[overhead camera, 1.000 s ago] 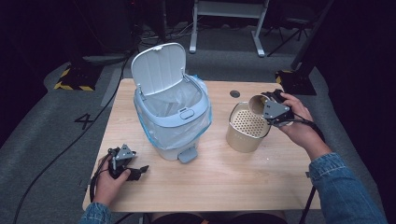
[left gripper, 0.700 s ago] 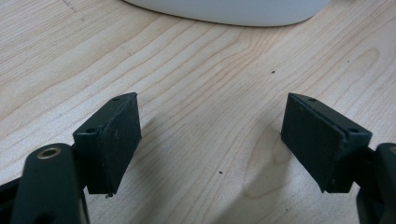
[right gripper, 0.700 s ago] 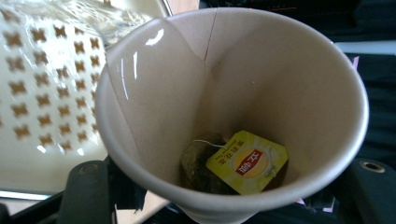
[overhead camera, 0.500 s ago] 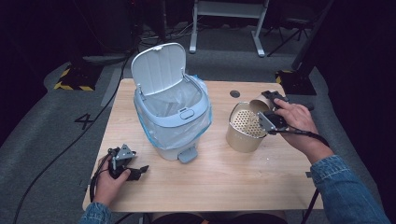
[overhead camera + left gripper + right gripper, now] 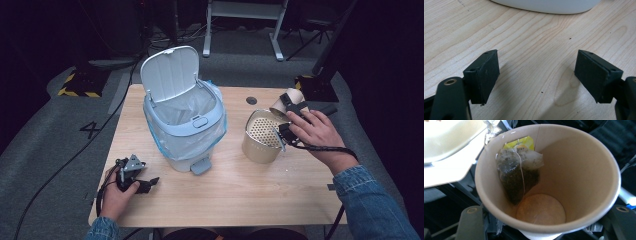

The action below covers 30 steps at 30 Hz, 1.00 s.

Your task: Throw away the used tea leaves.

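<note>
A brown paper cup is held tilted on its side just past the far rim of a beige perforated container. My right gripper is shut on the cup, one jaw on each side of it. In the right gripper view the cup faces me mouth-on, with a wet teabag and its yellow tag stuck to the inner wall. The right gripper grips its lower wall. My left gripper rests on the table at the front left, open with nothing between its jaws.
A pale blue pedal bin with a plastic liner stands mid-table, its lid up. Its base lies just ahead of the left gripper. The wooden table has a dark hole near its far edge. Dark floor and cables surround it.
The right hand has shifted a little to the right and nearer with the cup, staying by the perforated container's far rim. The left gripper has not moved.
</note>
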Each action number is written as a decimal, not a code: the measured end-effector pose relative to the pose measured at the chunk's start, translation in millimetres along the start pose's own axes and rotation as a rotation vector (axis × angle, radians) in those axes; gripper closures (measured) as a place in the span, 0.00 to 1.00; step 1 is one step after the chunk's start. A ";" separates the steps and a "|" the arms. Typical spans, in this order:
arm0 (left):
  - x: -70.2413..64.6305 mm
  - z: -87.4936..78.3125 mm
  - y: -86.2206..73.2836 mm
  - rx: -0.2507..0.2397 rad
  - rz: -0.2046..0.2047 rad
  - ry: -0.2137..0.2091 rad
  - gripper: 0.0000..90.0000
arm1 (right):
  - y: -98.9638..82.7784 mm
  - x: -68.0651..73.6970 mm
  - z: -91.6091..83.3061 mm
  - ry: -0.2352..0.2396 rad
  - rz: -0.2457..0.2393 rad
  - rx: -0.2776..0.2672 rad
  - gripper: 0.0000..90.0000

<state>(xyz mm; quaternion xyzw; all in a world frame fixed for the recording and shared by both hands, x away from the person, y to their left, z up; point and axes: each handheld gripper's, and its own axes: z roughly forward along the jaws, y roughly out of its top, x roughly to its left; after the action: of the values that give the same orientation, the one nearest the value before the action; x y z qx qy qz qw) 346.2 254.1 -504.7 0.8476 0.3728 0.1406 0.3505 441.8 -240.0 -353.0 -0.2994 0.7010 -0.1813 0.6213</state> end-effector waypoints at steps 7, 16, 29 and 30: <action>0.0 -0.1 0.0 0.001 0.000 0.001 0.23 | 6.2 3.6 -5.7 -0.093 -0.248 0.091 0.37; 0.0 0.0 0.0 0.000 0.000 0.000 0.23 | 11.9 4.4 -12.2 -0.164 -0.491 0.147 0.37; -0.2 0.0 0.0 0.000 -0.002 0.000 0.22 | 16.1 7.3 -15.6 -0.202 -0.571 0.190 0.37; 0.0 0.0 0.0 0.000 0.000 0.000 0.22 | 18.2 12.8 -13.5 -0.211 -0.583 0.128 0.37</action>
<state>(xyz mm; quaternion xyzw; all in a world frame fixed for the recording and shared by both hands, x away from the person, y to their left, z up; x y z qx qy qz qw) 346.2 254.1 -504.7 0.8476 0.3727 0.1407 0.3504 424.5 -236.1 -372.0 -0.4653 0.5046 -0.3635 0.6299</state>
